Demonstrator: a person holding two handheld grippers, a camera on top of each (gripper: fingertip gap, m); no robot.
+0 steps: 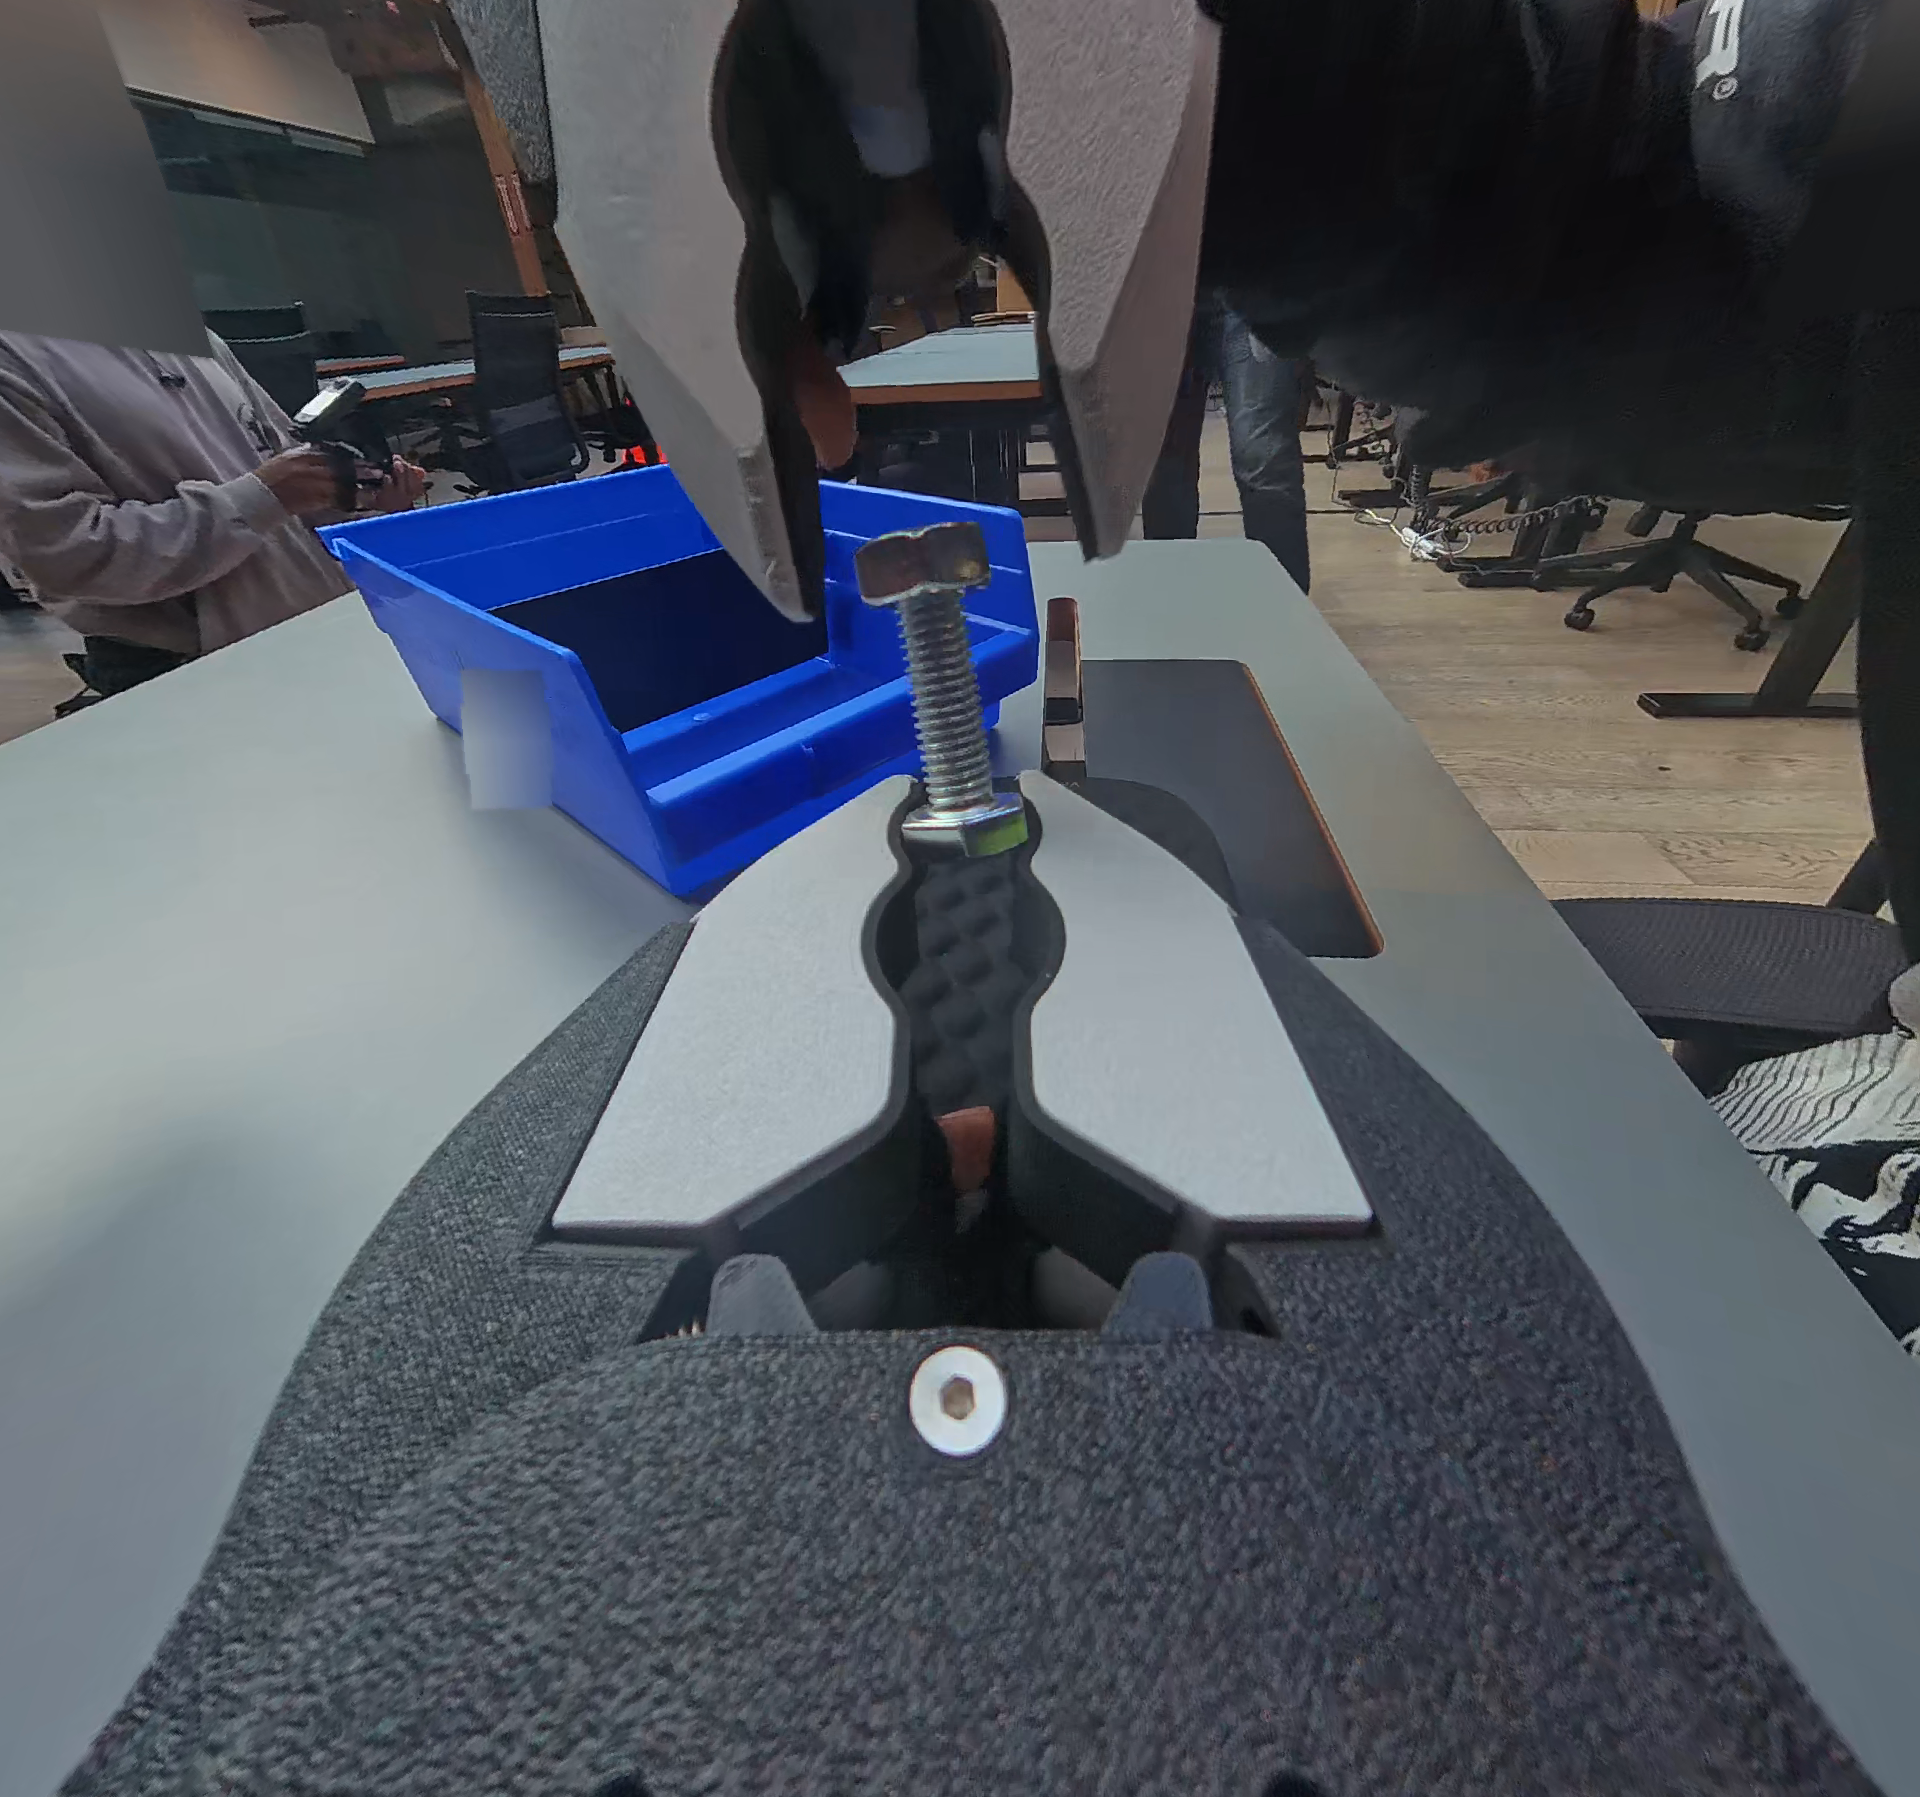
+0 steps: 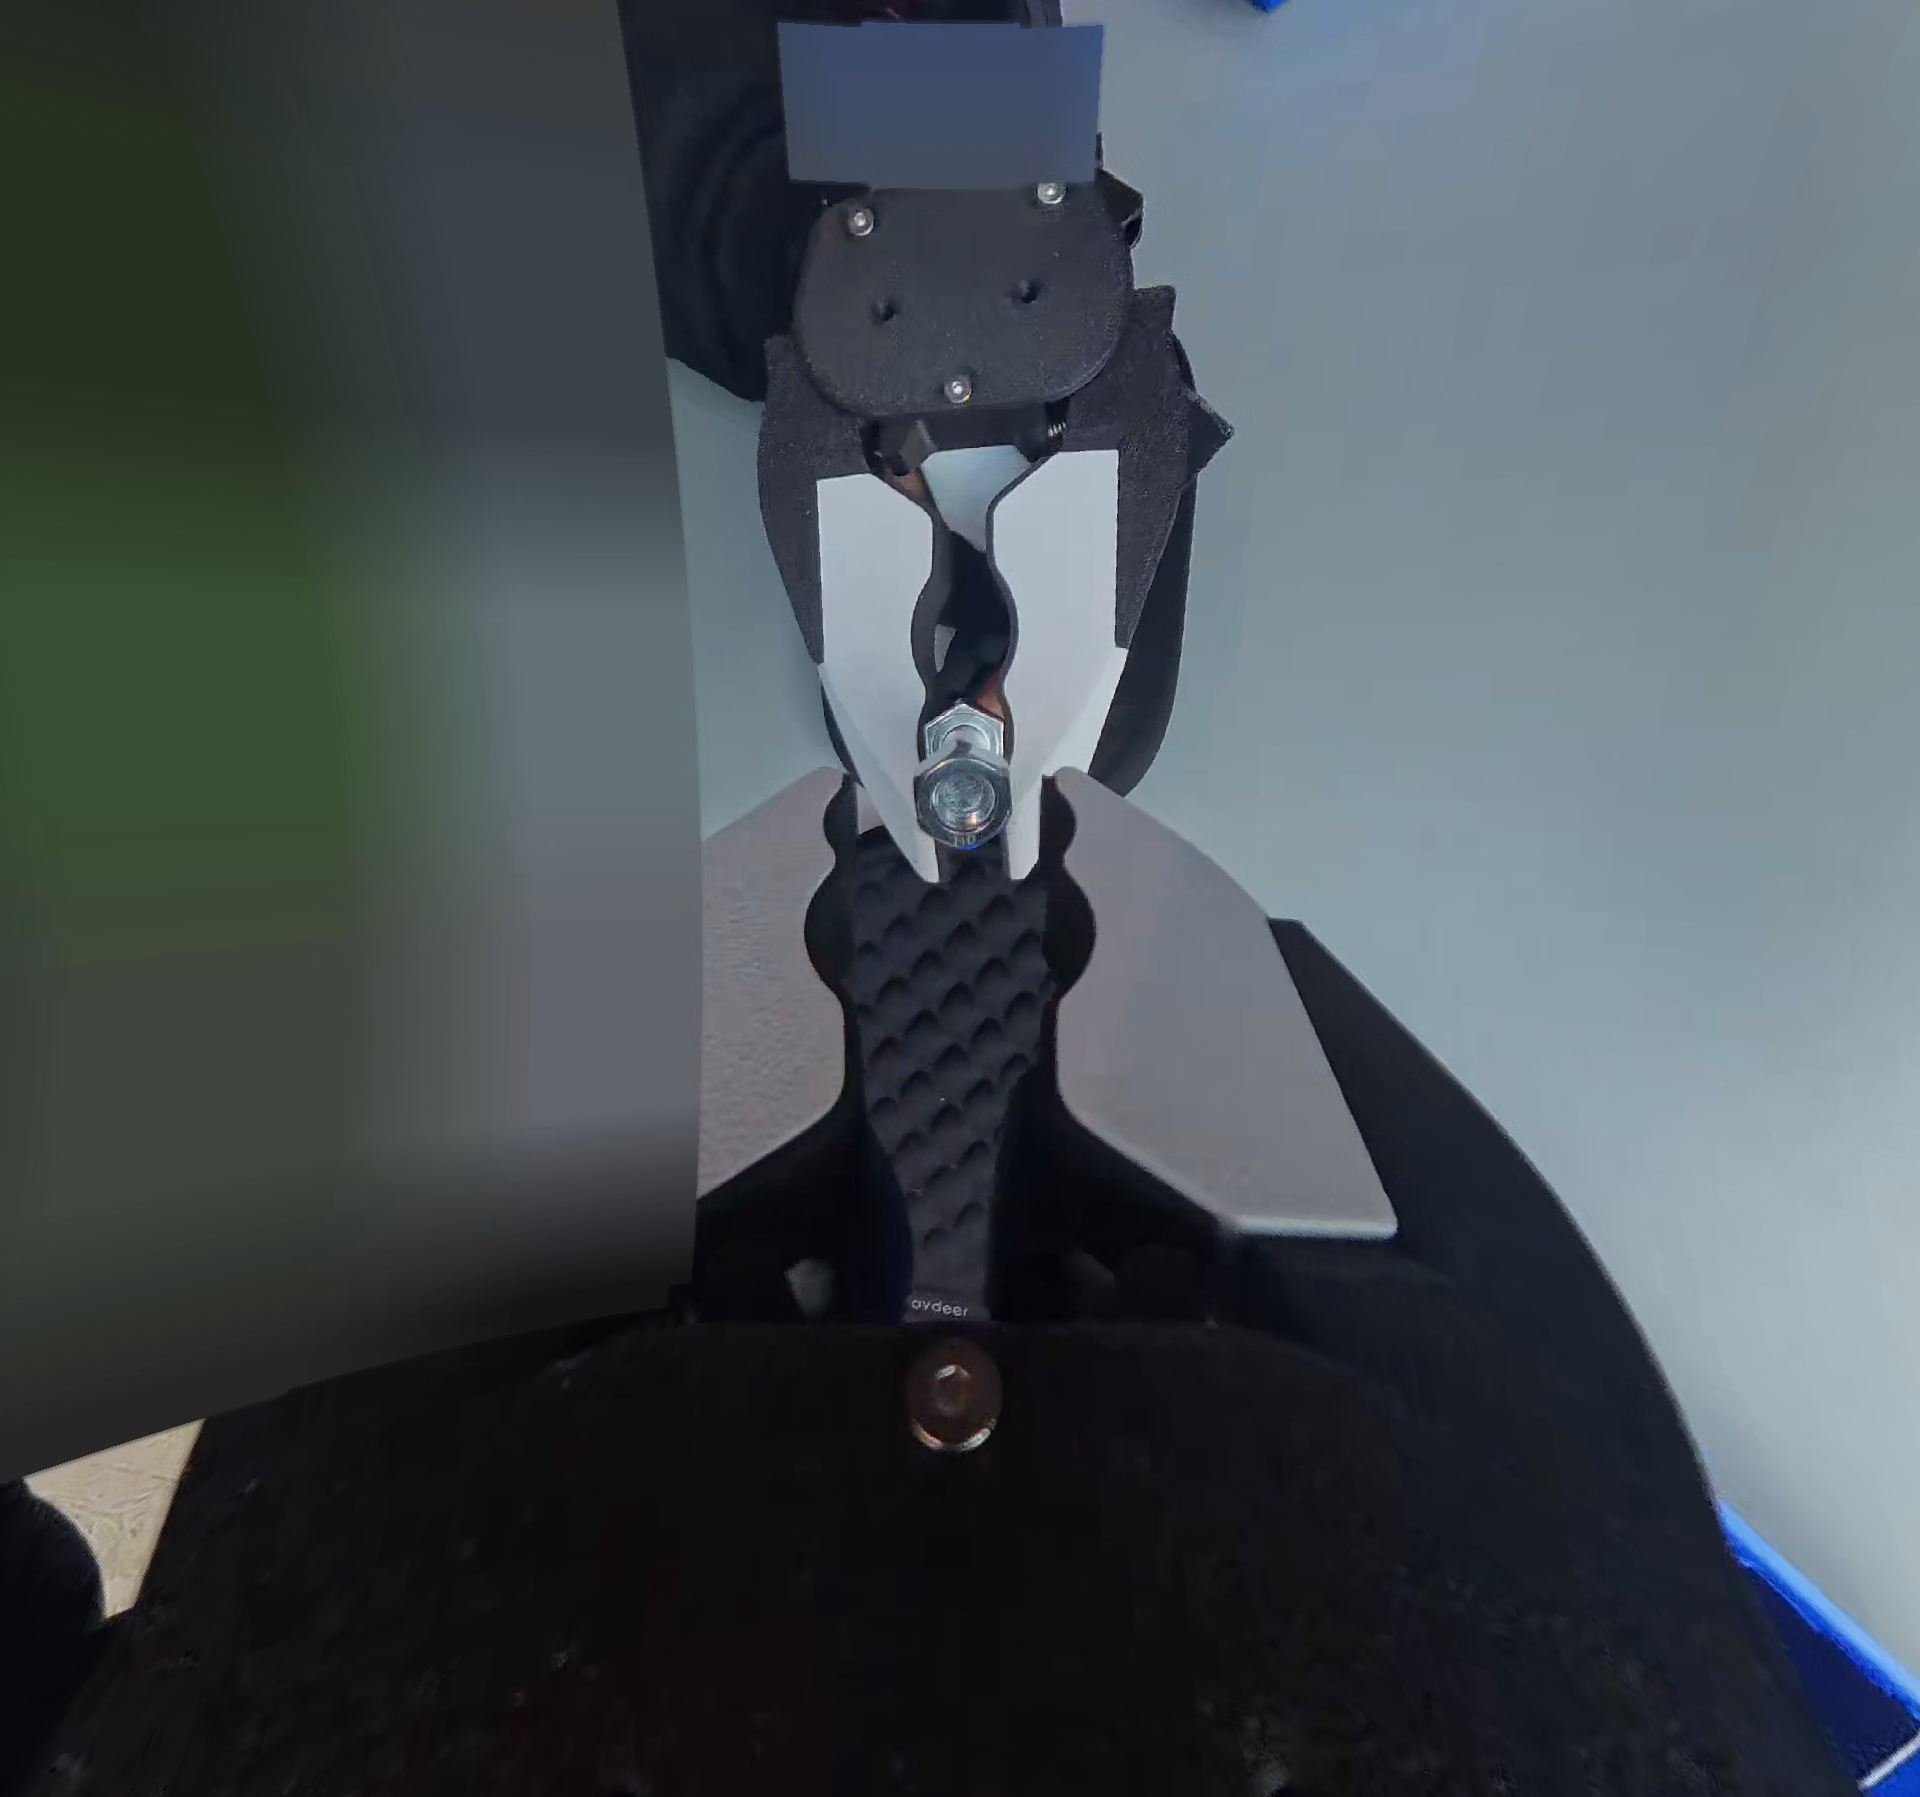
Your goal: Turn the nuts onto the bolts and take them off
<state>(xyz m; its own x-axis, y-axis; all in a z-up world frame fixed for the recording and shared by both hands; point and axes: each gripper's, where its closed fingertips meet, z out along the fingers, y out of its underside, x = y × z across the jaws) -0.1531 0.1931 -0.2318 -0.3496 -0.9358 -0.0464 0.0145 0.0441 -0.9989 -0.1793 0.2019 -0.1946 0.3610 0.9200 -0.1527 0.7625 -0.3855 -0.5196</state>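
- Left gripper (image 1: 961, 828) has its jaws clamped on the nut (image 1: 966, 828), and the bolt (image 1: 940, 687) stands upright out of it, head at the top.
- The nut sits at the low end of the thread, with most of the shank bare between it and the head, so judging by that it is either barely started or nearly off; which way, I cannot tell.
- Right gripper (image 1: 940, 573) hangs over the bolt head from above, jaws apart, one on each side of the head and not gripping it.
- From the right wrist view, the bolt head (image 2: 961, 800) is end-on between the open tips.
- A blue bin (image 1: 665, 646) sits behind on the grey counter (image 1: 260, 916); what shows of its inside is empty.
- Likely next: close on the head and twist.
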